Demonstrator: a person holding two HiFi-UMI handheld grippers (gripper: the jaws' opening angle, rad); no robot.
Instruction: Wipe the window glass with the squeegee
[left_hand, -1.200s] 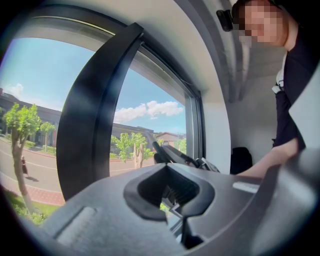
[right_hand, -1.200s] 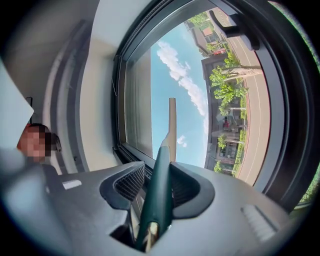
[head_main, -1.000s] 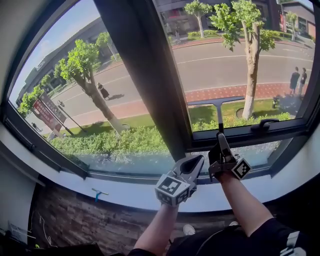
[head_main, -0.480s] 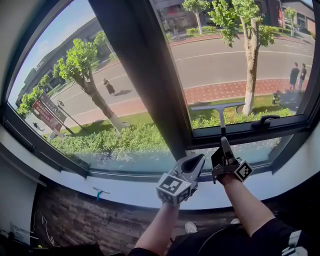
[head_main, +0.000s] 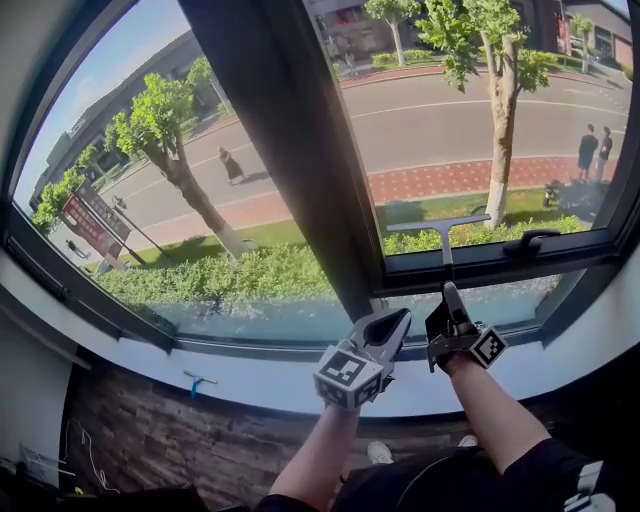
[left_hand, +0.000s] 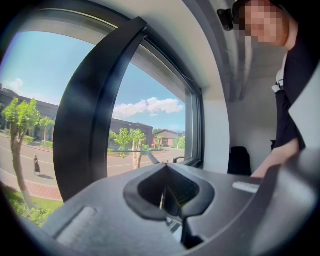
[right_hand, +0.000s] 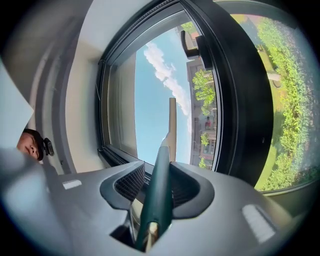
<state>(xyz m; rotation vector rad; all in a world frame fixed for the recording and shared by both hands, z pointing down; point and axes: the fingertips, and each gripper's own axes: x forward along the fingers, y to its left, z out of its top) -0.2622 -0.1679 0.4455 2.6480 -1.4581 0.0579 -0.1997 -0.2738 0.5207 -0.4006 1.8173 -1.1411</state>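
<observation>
The squeegee (head_main: 440, 223) is held upright by the right hand-held gripper (head_main: 448, 295), whose jaws are clamped on its dark green handle (right_hand: 159, 190). Its blade is laid level across the low part of the right pane (head_main: 480, 110) of the window glass, just above the dark lower frame rail (head_main: 470, 265); whether the blade is pressed to the glass cannot be told. A black window handle (head_main: 527, 241) is seen on that rail, just right of the blade. A broad dark mullion (head_main: 290, 150) stands near the blade's left end and parts this pane from the larger left pane (head_main: 170, 120). The left hand-held gripper (head_main: 392, 322) is held low, just left of the right one and apart from it, before the foot of the mullion; its jaws are drawn together, with nothing between them. A white sill (head_main: 250, 388) is spread below both, and a small pale T-shaped object (head_main: 198, 380), not to be identified, is seen at its near edge, to the left. A brick-faced wall (head_main: 150, 440) is seen under the sill. Through the glass, a hedge (head_main: 230, 280), a road (head_main: 420, 125) and a tree trunk (head_main: 500, 130) above the blade's right end are seen, with two figures (head_main: 595, 150) at the far right.
</observation>
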